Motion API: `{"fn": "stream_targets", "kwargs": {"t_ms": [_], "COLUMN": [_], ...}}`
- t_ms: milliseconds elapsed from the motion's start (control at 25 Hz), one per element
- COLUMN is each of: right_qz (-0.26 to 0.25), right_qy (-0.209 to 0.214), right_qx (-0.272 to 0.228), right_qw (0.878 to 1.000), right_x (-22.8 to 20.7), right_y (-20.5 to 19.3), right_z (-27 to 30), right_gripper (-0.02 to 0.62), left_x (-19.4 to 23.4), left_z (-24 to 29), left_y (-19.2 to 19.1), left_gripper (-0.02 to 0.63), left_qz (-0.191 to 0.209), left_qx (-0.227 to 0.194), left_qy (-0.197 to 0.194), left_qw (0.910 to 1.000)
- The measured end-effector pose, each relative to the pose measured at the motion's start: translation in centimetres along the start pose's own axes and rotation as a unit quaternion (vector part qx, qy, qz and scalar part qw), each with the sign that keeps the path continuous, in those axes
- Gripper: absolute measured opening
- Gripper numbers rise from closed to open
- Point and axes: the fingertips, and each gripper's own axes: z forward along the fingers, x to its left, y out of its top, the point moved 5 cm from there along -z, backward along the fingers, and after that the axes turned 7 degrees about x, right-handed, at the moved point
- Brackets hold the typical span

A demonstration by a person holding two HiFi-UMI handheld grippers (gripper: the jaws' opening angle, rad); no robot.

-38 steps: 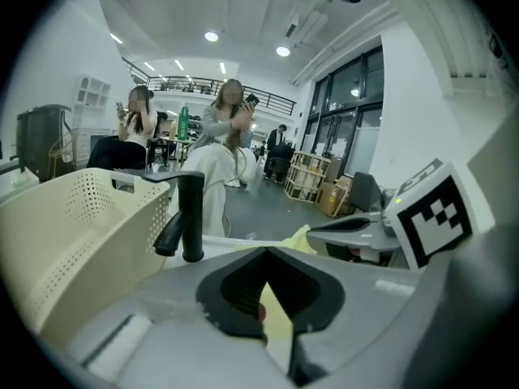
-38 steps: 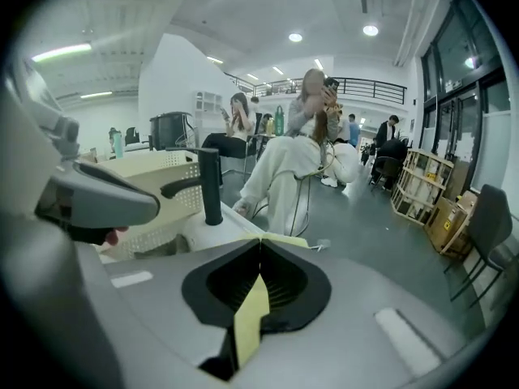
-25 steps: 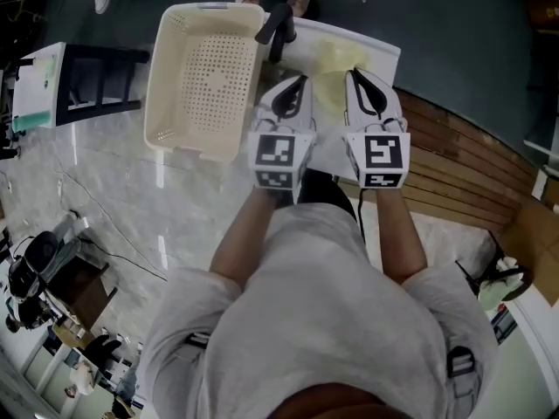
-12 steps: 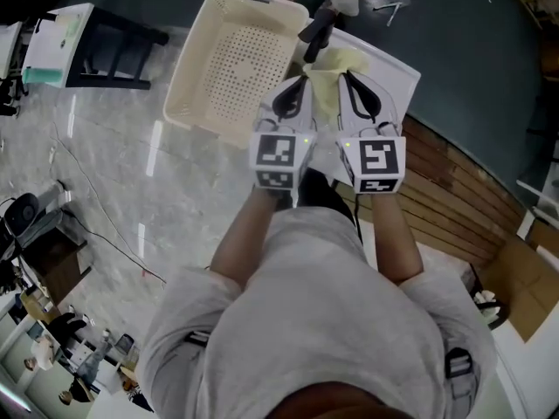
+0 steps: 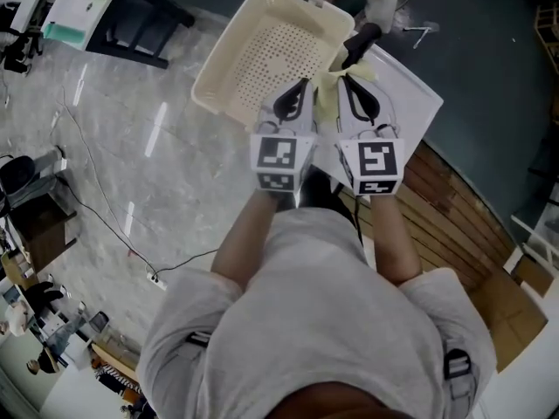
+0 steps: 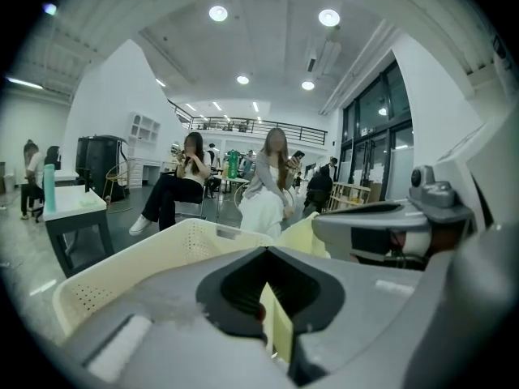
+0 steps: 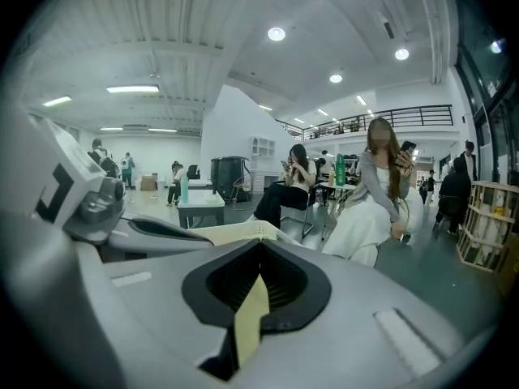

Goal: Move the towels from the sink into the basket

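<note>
ok, we have the left gripper [image 5: 304,84] and the right gripper [image 5: 347,81] side by side, each with jaws closed tight on the yellow towel [image 5: 327,96]. we see the towel held up between them, over the white sink [image 5: 406,94] edge, just beside the cream basket [image 5: 215,92].

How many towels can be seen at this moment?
1. A yellow towel is pinched by both the left gripper and the right gripper, stretched between them beside the basket, at the sink edge. More may lie hidden behind the grippers.
</note>
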Motion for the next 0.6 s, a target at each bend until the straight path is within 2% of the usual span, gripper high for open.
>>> {"fn": "stream_targets", "kwargs": {"t_ms": [320, 600], "right_qz": [-0.017, -0.035], "right_qy": [0.019, 0.005], "right_qx": [-0.007, -0.024], "right_qw": [1.0, 0.999], "right_x": [2.6, 4.0], "right_y": [2.4, 6.3], "right_z": [1.4, 2.3], "right_gripper": [0.009, 0.008], "left_x": [3.0, 6.2], "left_z": [-1.8, -2.9], "left_y": [0.8, 2.4], "left_gripper": [0.02, 0.02], "left_qz": [-0.011, -0.023], "left_qx": [-0.012, -0.037], "left_qy": [0.022, 0.021], "left_qw": [0.9996, 0.9988]}}
